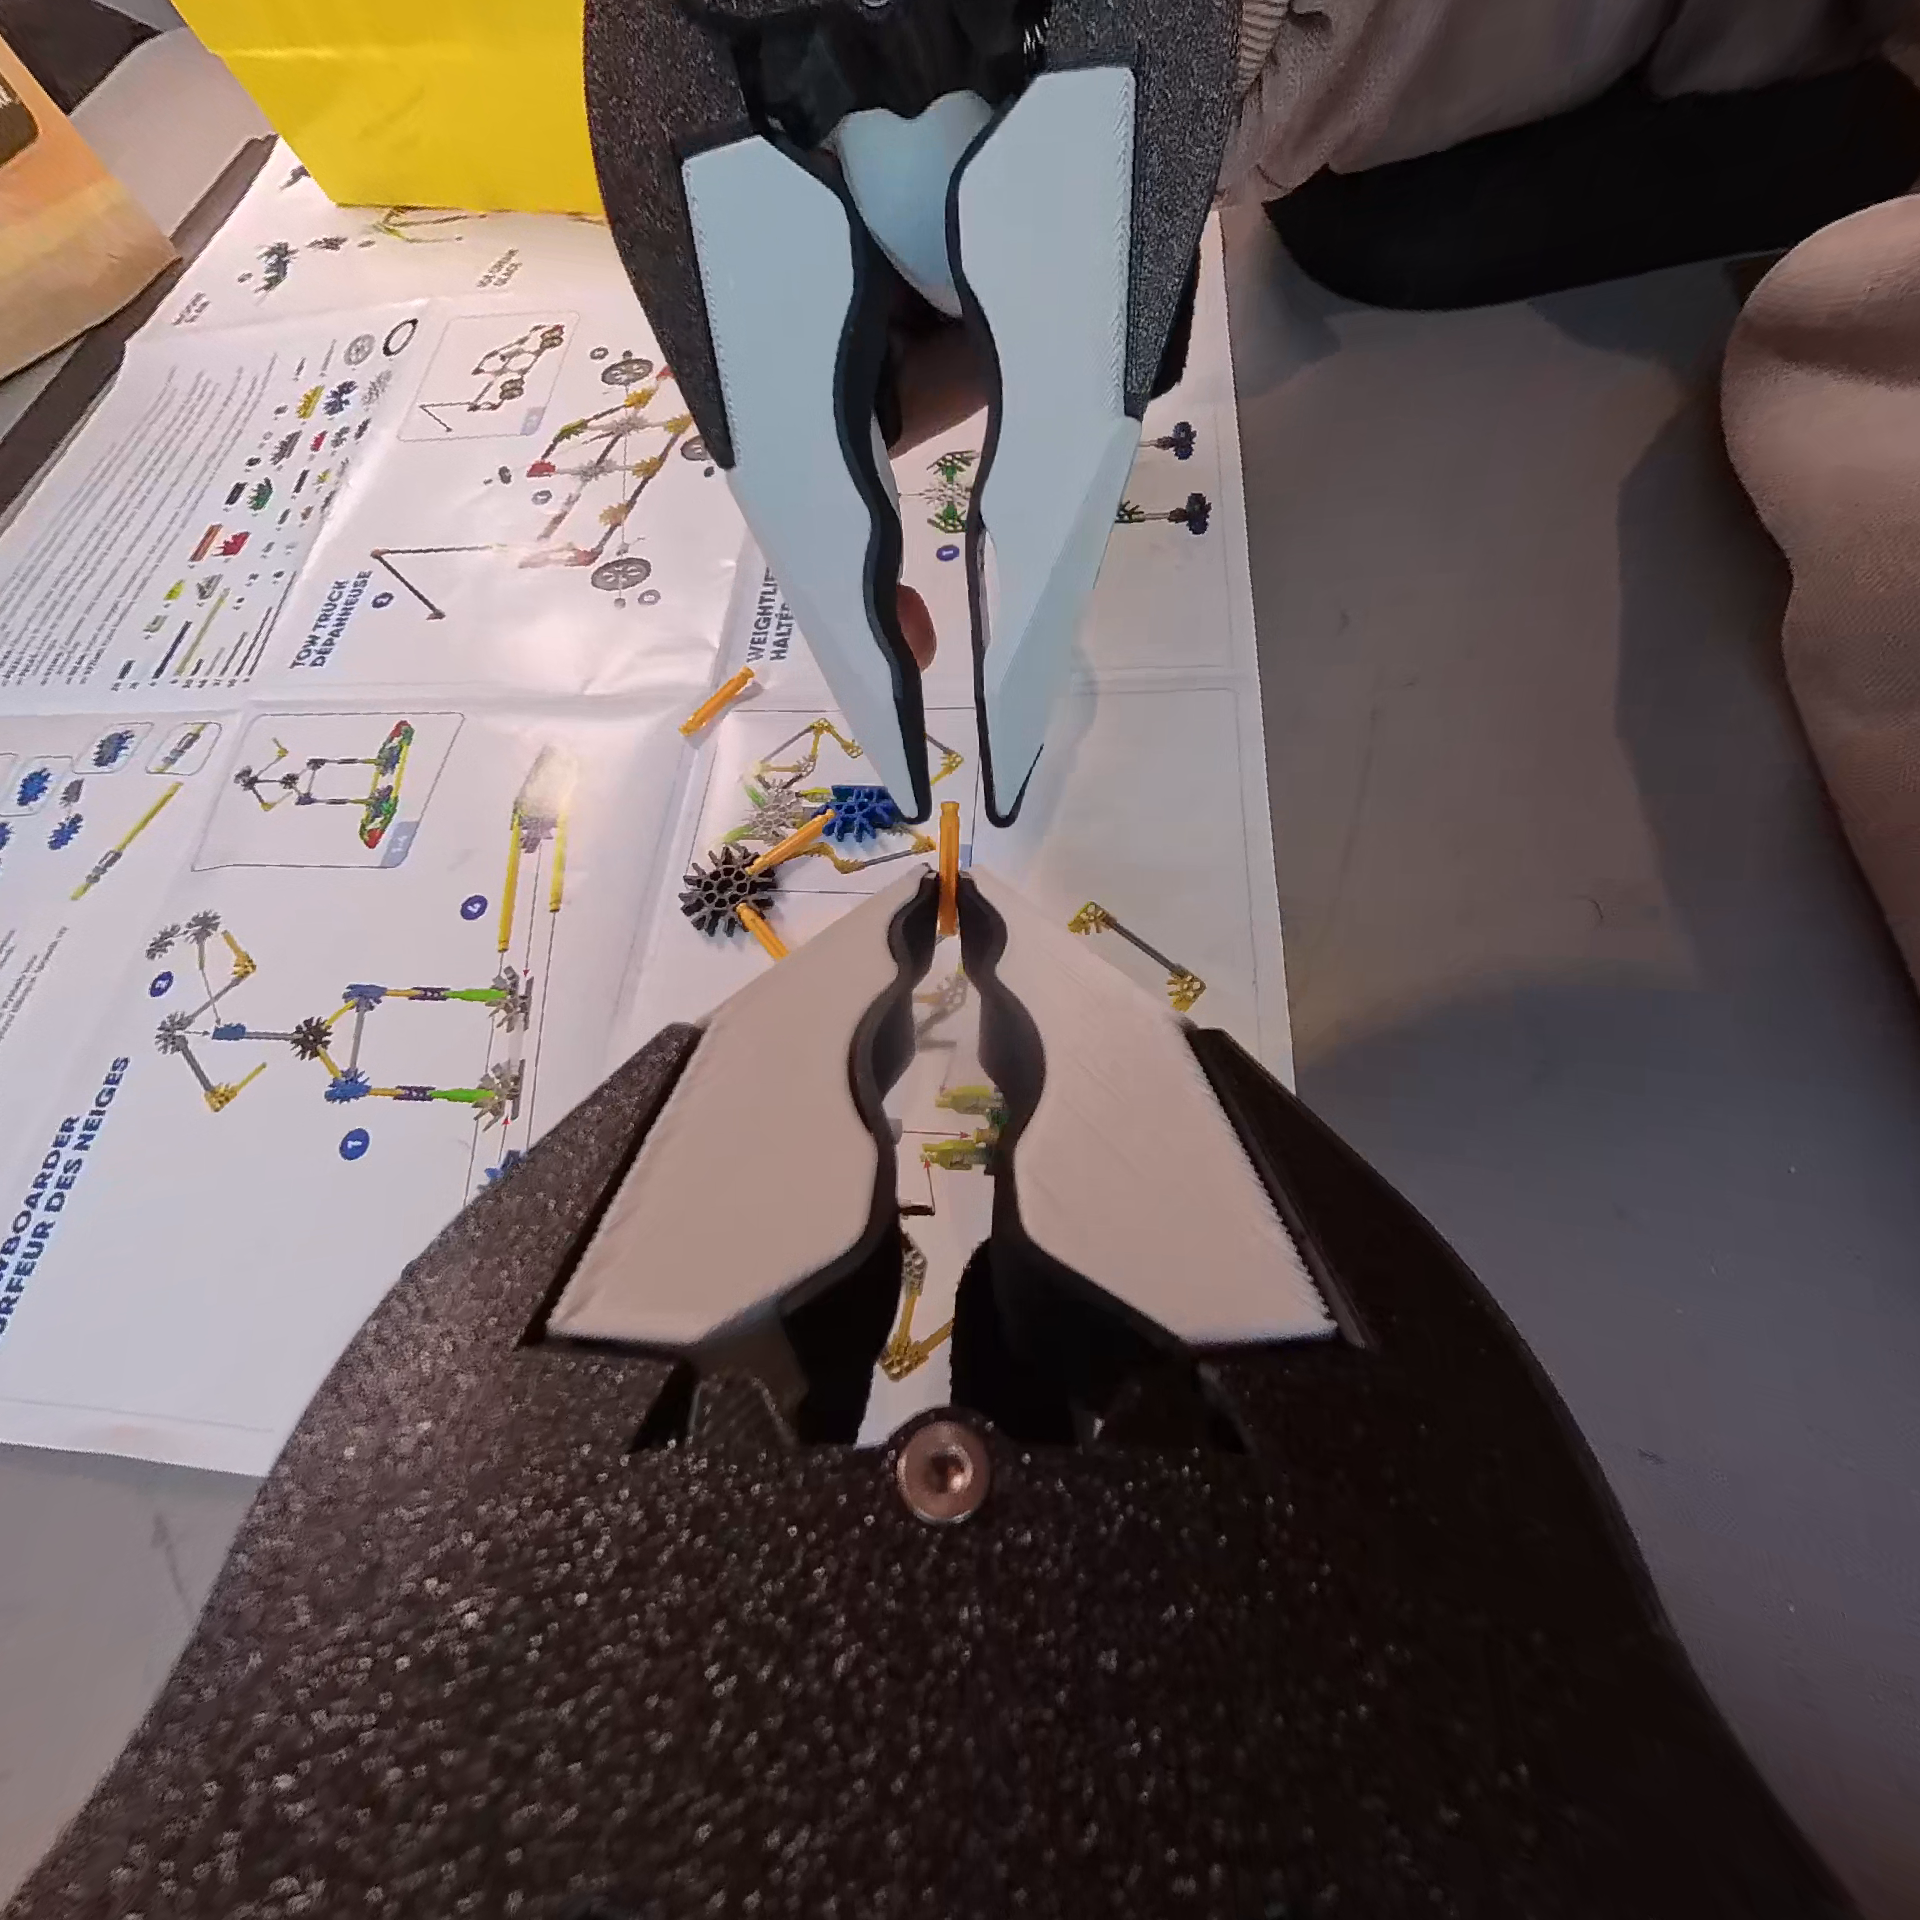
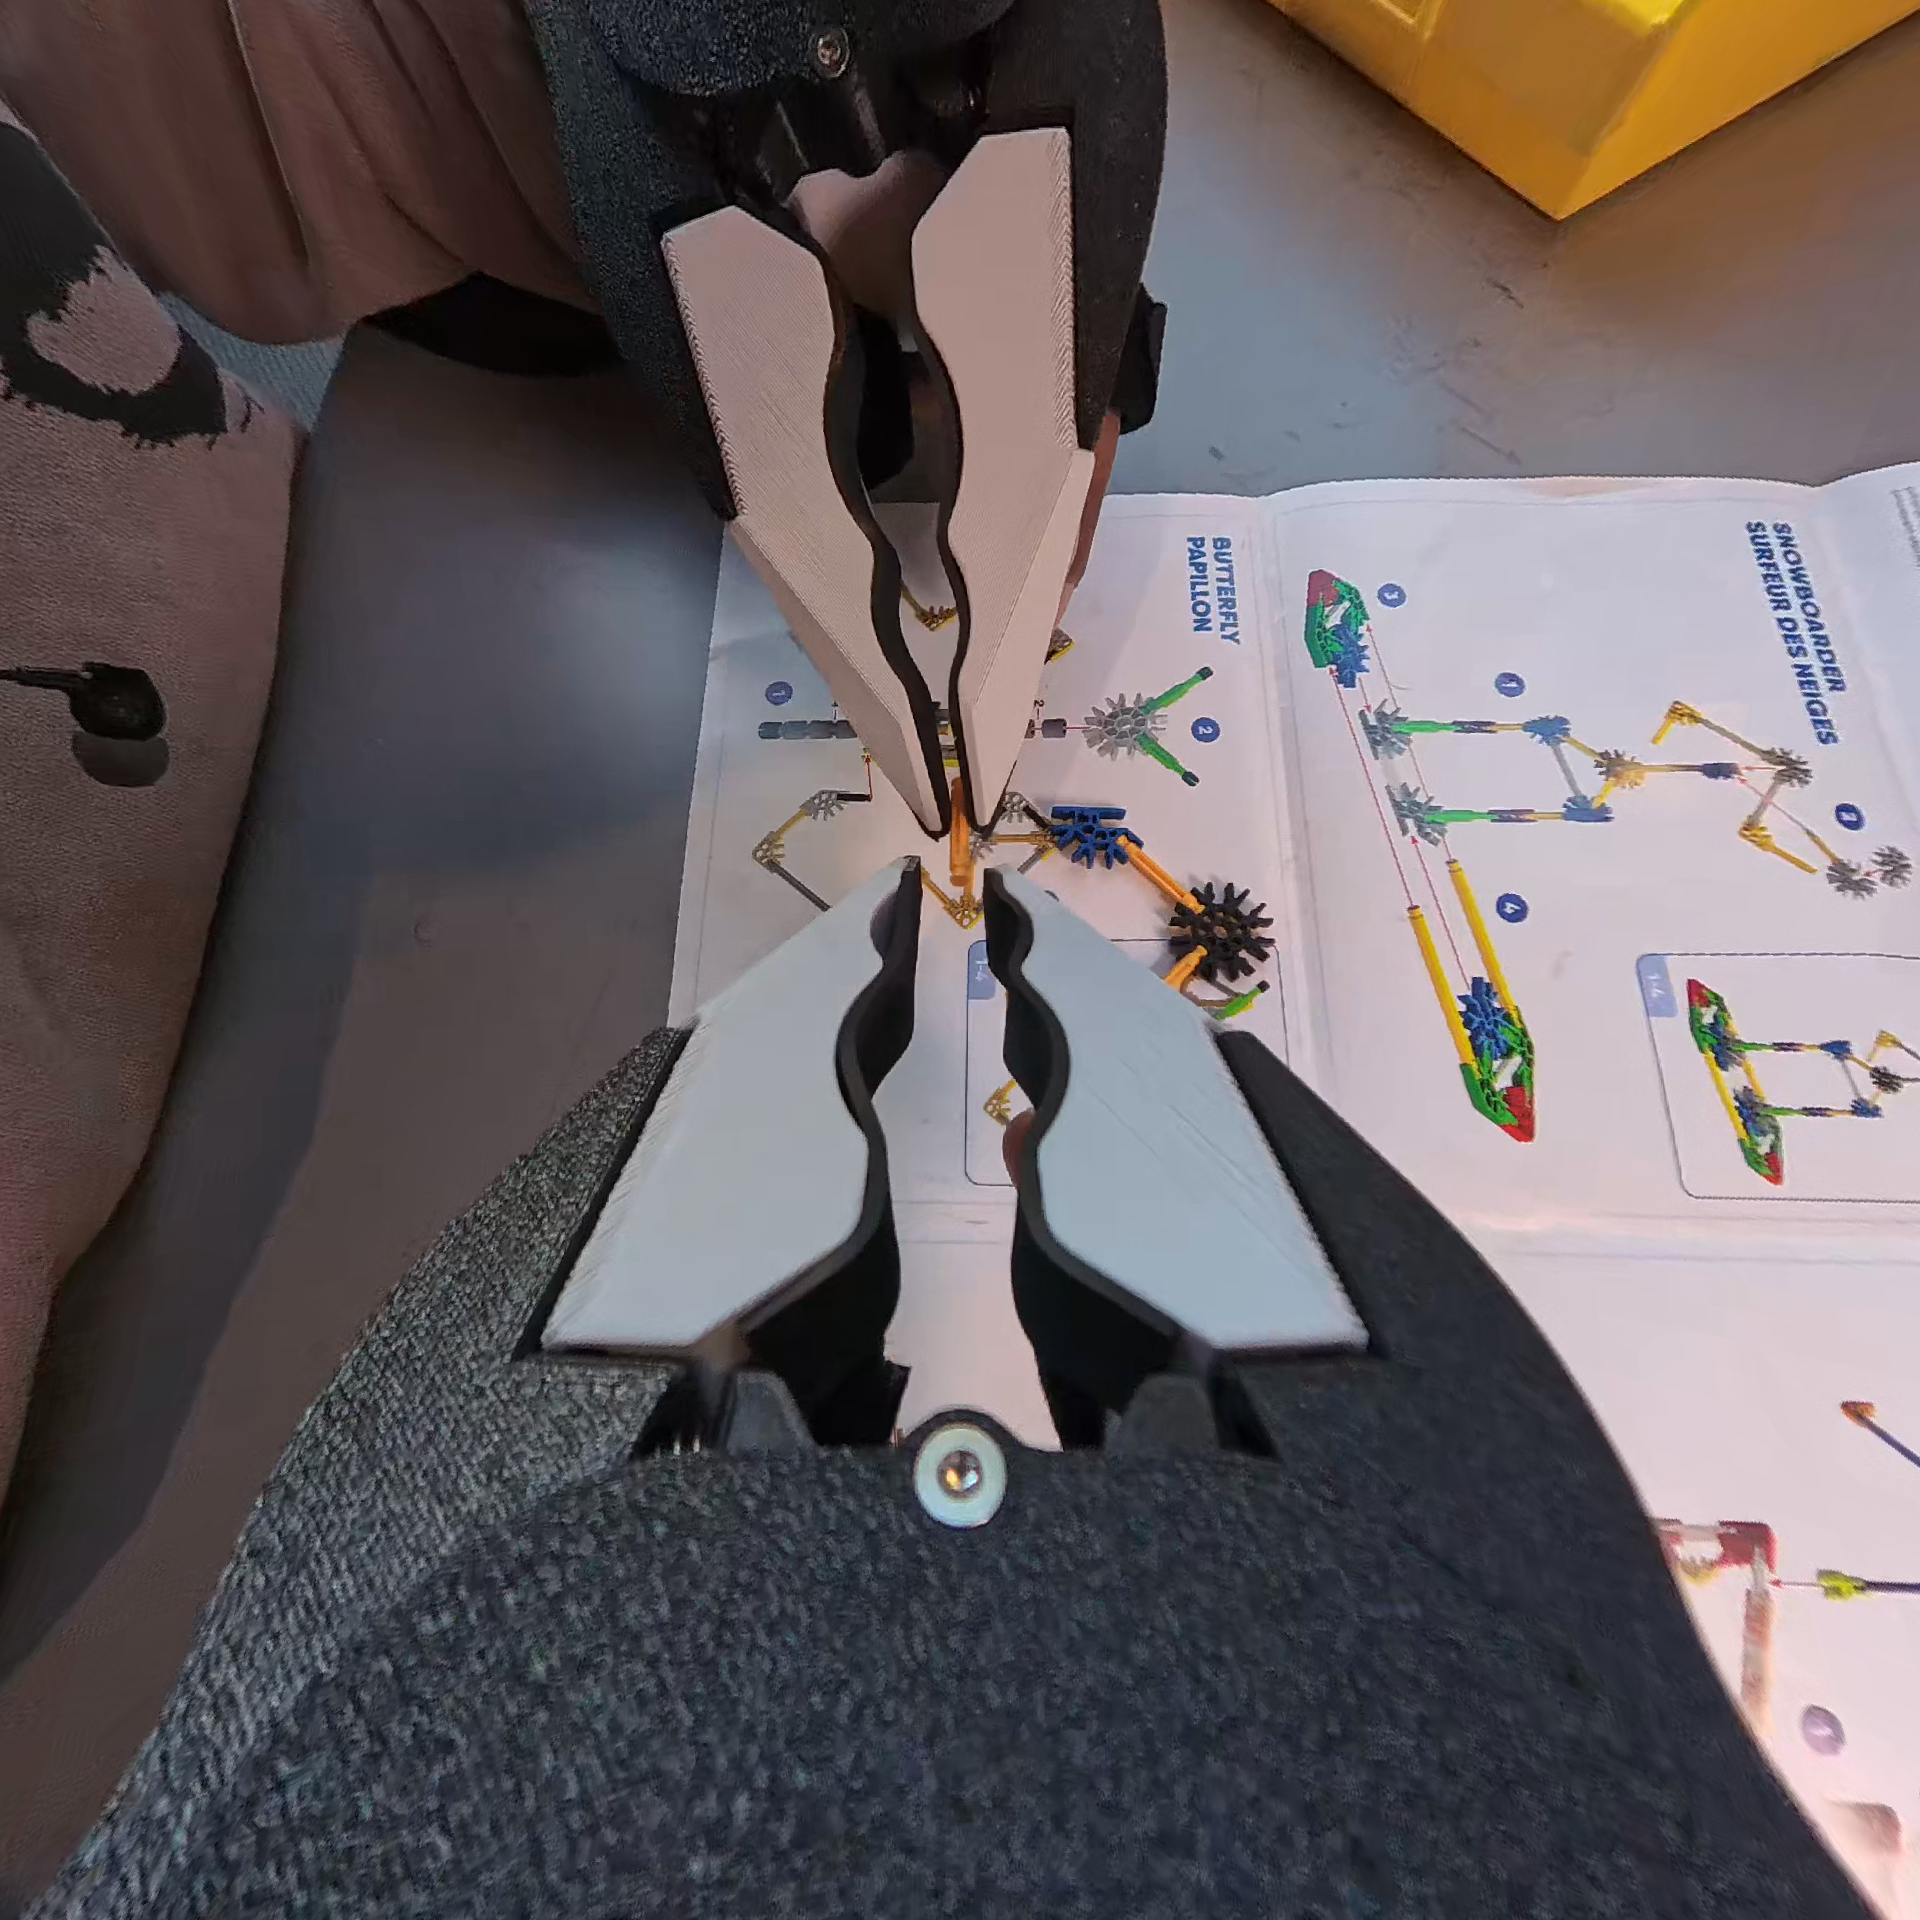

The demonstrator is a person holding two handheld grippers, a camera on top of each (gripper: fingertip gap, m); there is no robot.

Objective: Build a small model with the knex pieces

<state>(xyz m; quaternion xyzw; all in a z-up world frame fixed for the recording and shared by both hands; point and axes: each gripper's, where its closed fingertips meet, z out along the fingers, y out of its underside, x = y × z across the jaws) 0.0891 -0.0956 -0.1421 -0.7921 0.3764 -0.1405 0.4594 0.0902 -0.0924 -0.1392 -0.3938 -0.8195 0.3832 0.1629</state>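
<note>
My left gripper is shut on a short orange rod and holds it just above a printed instruction sheet. My right gripper faces it tip to tip, and its open fingertips flank the rod's free end. In the right wrist view the right gripper is open and empty, and the left gripper pinches the rod opposite it. A small assembly lies beside the tips: a blue connector joined by an orange rod to a black toothed connector.
A loose orange rod lies on the sheet beyond the assembly. A yellow box stands at the sheet's far end. The grey table borders the sheet. A person's sleeve and clothing lie along the table's side. Both grippers' tips are close together, under 4 cm apart.
</note>
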